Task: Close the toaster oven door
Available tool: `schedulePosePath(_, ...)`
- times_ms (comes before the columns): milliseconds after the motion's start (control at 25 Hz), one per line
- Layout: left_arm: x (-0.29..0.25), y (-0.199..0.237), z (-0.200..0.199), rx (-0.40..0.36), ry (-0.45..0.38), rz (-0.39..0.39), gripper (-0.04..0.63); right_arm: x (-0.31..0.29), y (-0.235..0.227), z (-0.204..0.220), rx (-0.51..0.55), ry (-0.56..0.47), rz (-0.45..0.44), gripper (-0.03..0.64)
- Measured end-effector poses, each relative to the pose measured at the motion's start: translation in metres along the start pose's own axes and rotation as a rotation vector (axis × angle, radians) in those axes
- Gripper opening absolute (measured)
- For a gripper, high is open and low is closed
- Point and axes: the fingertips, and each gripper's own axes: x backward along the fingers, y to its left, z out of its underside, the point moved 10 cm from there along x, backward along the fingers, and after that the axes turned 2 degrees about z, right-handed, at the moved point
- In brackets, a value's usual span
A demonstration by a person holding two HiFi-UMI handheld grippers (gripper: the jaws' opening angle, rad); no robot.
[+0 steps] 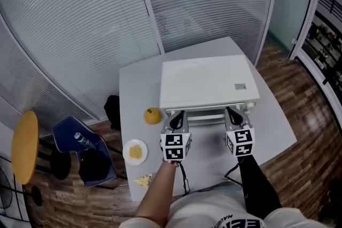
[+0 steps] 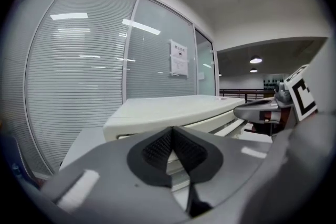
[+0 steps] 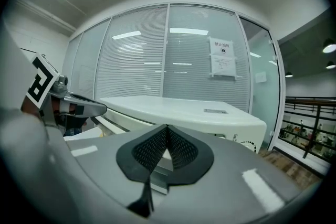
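Two tools, left gripper (image 2: 171, 129) and right gripper (image 3: 167, 127), jaws pressed together, empty. Dead ahead: white boxy toaster oven (image 1: 206, 80). I judge its door (image 1: 206, 115) lies crosswise, both grippers equally near.

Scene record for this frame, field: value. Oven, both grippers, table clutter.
toaster oven: white, on grey table, front facing the person
door: between the two grippers; open angle unclear
left gripper: jaws together, empty, at oven front
right gripper: jaws together, empty, at oven front
left of oven: yellow fruit, plate of yellow food
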Motion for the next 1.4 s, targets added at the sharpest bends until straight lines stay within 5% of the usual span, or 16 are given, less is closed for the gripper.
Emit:
schedulePosePath(680, 0.011, -0.001, -0.002, 0.069, -0.014, -0.012, 0.054, 0.015, 0.000, -0.003, 0.005, 0.001, -0.004, 0.002)
schedulePosePath(880, 0.037, -0.009, -0.005, 0.040, -0.036, -0.004, 0.054, 0.039, 0.002, 0.006, -0.006, 0.015, 0.024, 0.003)
schedulePosePath(1400, 0.096, -0.091, -0.021, -0.018, -0.078, -0.010, 0.054, 0.130, -0.026, -0.001, 0.015, -0.065, -0.029, 0.003)
